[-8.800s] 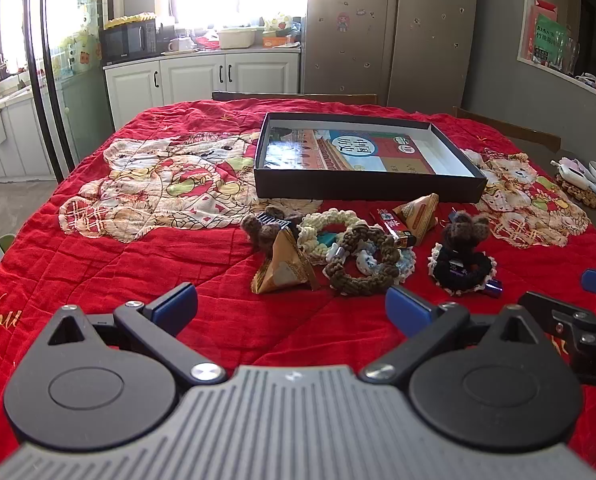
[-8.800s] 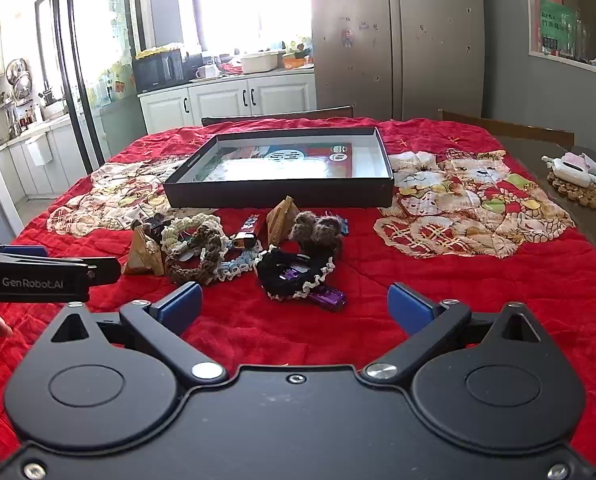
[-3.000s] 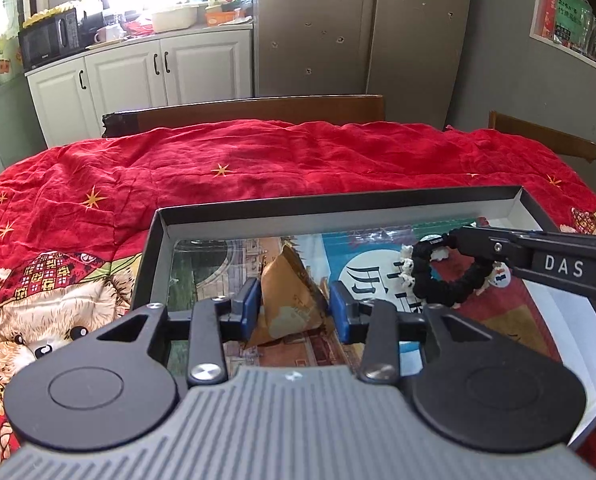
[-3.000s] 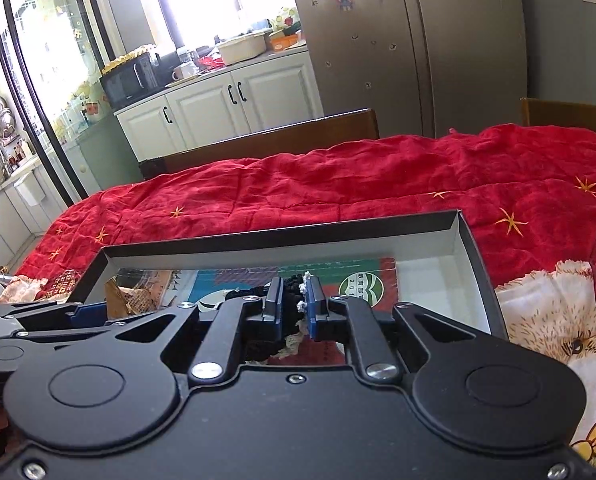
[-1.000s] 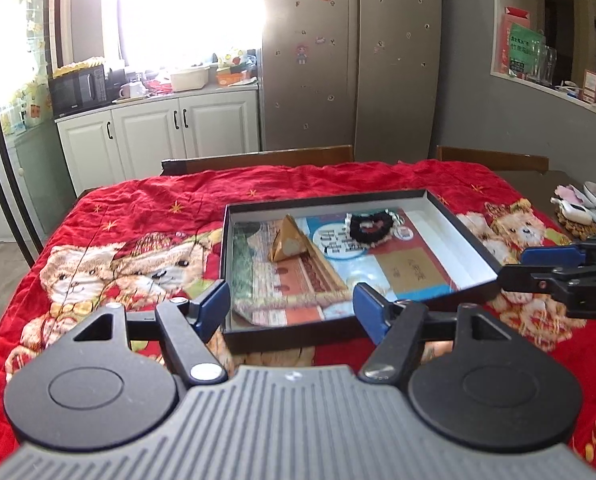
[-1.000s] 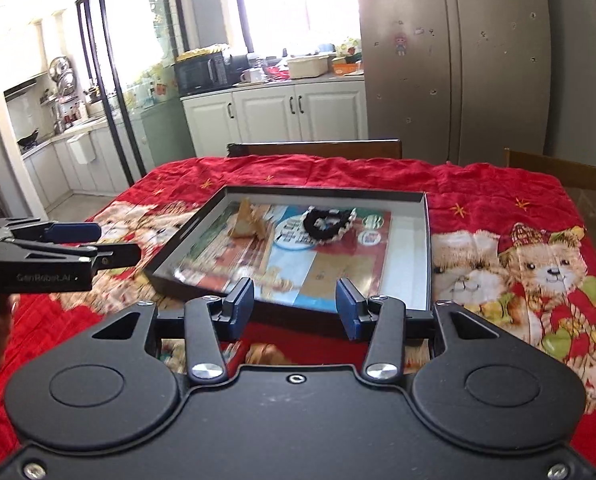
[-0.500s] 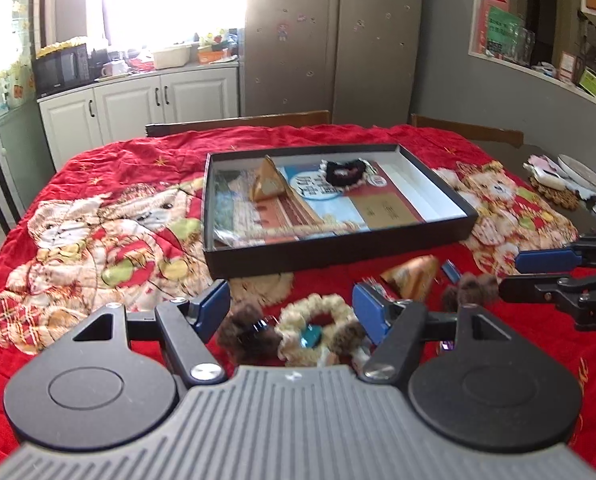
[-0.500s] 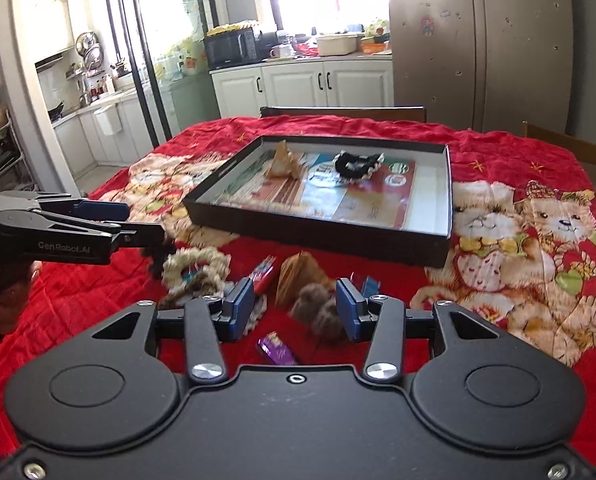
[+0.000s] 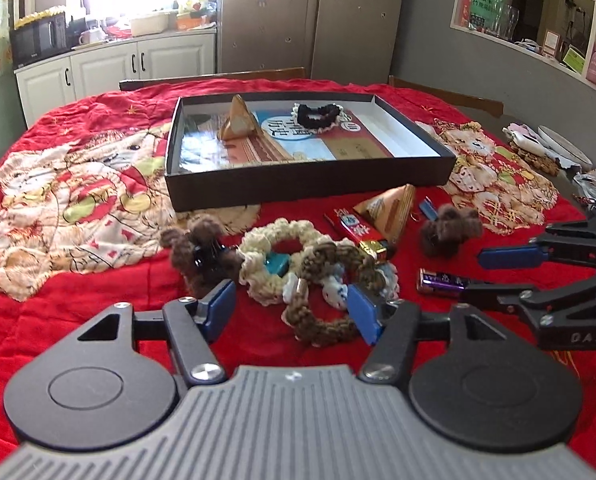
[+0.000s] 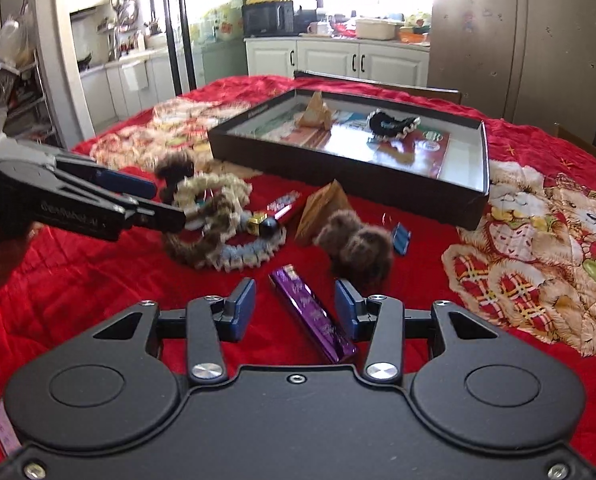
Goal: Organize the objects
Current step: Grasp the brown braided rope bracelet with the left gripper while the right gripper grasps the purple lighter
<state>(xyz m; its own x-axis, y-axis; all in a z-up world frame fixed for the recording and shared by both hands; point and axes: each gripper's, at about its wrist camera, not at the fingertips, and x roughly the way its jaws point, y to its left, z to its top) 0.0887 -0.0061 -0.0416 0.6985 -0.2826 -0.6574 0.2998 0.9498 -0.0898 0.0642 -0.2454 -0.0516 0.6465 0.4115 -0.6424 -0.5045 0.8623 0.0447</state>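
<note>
red quilted cloth (image 9: 98,304) with bear prints covers the whole table. on it, toward the far side, a shallow black box (image 9: 309,184), long axis running left to right in the left wrist view, open side up. inside the box: a tan paper pyramid (image 9: 238,120) standing apex up at the far left part, and a black scrunchie (image 9: 317,114) lying flat to its right, the two apart.

in front of the box, a loose cluster on the cloth. cream scrunchie (image 9: 278,248) and olive-brown braided scrunchie (image 9: 329,280) overlap, both lying flat. brown fuzzy clip (image 9: 202,248) just left of the cream one. a second tan pyramid (image 9: 389,208) tipped on its side near the box wall, apex toward the box. another brown fuzzy piece (image 9: 445,228) to its right. red snack bar (image 9: 353,226), long axis slanting from far left to near right.

left gripper (image 9: 292,308): jaws spread and closing, straddling the braided scrunchie, pads not pressing it.

right gripper (image 10: 294,312): jaws spread and closing, purple snack bar (image 10: 313,316) lying between them on the cloth, pads clear of it. bar's long axis runs diagonally, far end up-left, near end down-right, crossing under the gripper's line rather than along it.

small blue clip (image 10: 401,239) beside the fuzzy piece.
</note>
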